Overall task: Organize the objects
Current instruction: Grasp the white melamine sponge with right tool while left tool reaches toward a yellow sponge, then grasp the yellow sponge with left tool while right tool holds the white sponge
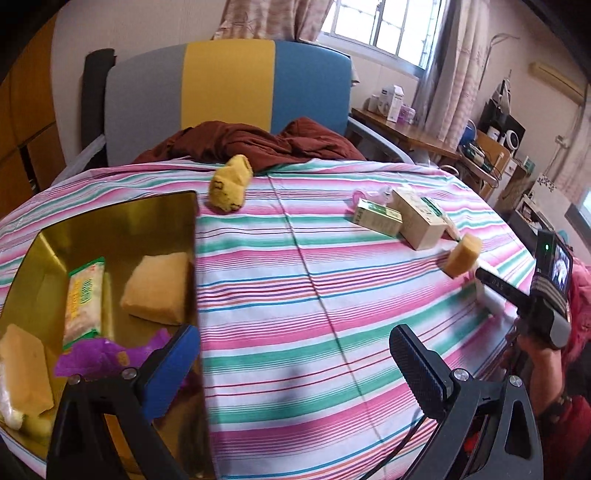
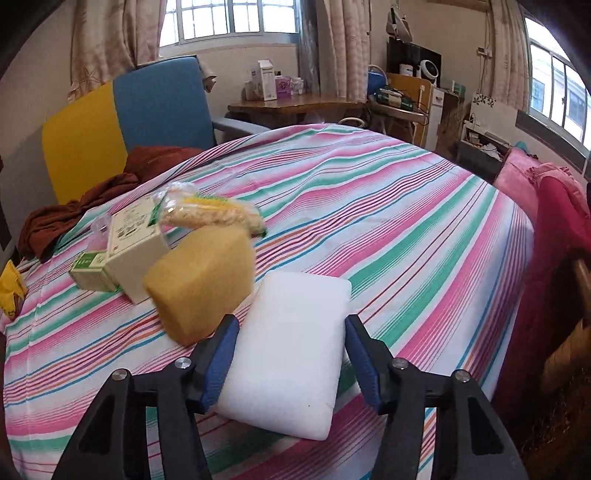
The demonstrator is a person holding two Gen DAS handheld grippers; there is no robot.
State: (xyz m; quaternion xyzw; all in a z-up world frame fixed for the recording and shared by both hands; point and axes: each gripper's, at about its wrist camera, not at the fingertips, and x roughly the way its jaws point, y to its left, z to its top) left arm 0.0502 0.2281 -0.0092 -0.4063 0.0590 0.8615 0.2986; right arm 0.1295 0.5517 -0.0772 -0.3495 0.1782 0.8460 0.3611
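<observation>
Right gripper (image 2: 290, 356) straddles white sponge (image 2: 291, 354) on the striped bedspread (image 2: 369, 206).
Its jaws flank the sponge, a gap showing. Left gripper (image 1: 291, 373) gapes empty beside the gold tray (image 1: 122, 218).

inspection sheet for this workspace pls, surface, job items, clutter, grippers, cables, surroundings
surface: striped bedsheet, pink, green and white, lightly creased.
job's things: gold tray holds wrapped packets and a purple wrapper; white block, yellow sponge, two cartons and a snack bag lie on the sheet.
clutter: brown cloth at the bed's far edge; yellow sock nearby.
grippers: left gripper open, nothing between its fingers; right gripper straddles the white block, a gap visible at the right finger.
cables: thin black cable by the left gripper.
surroundings: chair, wooden table, curtained windows.
</observation>
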